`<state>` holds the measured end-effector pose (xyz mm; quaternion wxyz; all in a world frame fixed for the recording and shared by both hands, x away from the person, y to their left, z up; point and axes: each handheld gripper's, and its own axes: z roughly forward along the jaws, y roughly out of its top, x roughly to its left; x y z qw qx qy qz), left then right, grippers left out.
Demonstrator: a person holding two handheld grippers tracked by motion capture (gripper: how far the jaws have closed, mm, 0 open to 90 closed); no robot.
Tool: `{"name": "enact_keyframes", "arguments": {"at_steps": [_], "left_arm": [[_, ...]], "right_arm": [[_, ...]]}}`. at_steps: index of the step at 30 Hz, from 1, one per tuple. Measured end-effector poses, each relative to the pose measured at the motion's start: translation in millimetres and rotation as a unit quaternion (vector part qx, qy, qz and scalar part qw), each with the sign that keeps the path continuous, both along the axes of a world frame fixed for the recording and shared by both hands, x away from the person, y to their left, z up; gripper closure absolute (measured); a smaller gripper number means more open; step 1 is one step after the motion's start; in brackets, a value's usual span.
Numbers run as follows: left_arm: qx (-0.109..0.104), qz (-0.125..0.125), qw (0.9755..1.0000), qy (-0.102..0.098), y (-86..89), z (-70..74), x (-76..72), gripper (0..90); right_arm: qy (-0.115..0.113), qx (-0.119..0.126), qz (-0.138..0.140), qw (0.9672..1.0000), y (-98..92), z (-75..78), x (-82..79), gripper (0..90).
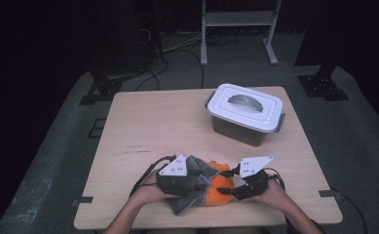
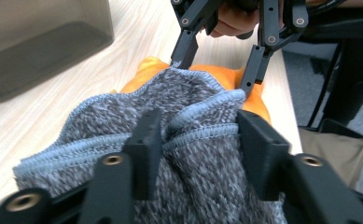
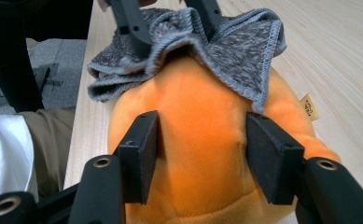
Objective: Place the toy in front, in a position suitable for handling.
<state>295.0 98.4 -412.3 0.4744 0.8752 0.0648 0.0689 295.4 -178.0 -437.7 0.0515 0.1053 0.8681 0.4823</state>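
High view: the orange plush toy, part-draped by the grey knitted cloth, is seen on the wooden table near a lidded storage box. Left gripper view: cloth is bunched between the left gripper's parted jaws. Right gripper view: the toy is clasped by the right gripper.

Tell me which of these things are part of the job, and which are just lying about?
In the job:
- grey knitted cloth, draped over the toy
- orange plush toy
- left gripper, jaws astride a fold of the cloth
- right gripper, jaws either side of the toy

Lying about:
- lidded plastic box at the table's far side
- white metal frame on the floor
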Motion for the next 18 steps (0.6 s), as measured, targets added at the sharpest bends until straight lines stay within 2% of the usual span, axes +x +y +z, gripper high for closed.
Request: {"name": "enact_keyframes", "arguments": {"at_steps": [2,4,6,7,9,11,12,15,18], "left_arm": [[0.005,-0.004,1.0,-0.007,-3.6,2.9,-0.7,72.0],[0.002,-0.01,0.9999,-0.012,-6.5,6.7,0.4,77.0],[-0.02,-0.012,0.9997,-0.005,-8.8,10.2,2.0,78.3],[-0.021,-0.013,0.9997,-0.006,-10.2,11.5,3.0,78.3],[-0.006,-0.019,0.9997,-0.013,-13.0,11.0,3.9,78.3],[-0.003,-0.02,0.9997,-0.014,-11.5,9.4,5.1,78.4],[0.004,-0.017,0.9997,-0.018,-8.2,8.6,6.1,78.5],[0.008,-0.008,0.9998,-0.019,5.9,6.1,5.6,78.6],[0.006,0.015,0.9998,-0.013,24.9,1.4,3.6,78.6]], "right_arm": [[0.001,0.001,0.001,1.0,0.8,-0.5,0.7,47.6],[-0.001,-0.004,0.001,1.0,1.7,-0.5,0.9,49.2],[-0.001,-0.004,0.002,1.0,0.4,-0.8,1.9,50.4],[0.002,-0.003,0.0,1.0,-0.4,-1.3,1.8,50.6],[0.001,-0.002,-0.001,1.0,-1.3,-2.1,1.2,50.7],[0.001,-0.002,-0.002,1.0,-1.9,-2.6,0.9,51.2],[0.001,-0.001,-0.002,1.0,-2.3,-2.8,0.9,51.5],[0.0,0.001,-0.002,1.0,-3.2,-3.2,1.4,52.4],[-0.007,-0.003,0.0,1.0,-2.6,-2.7,0.2,52.8]]}}
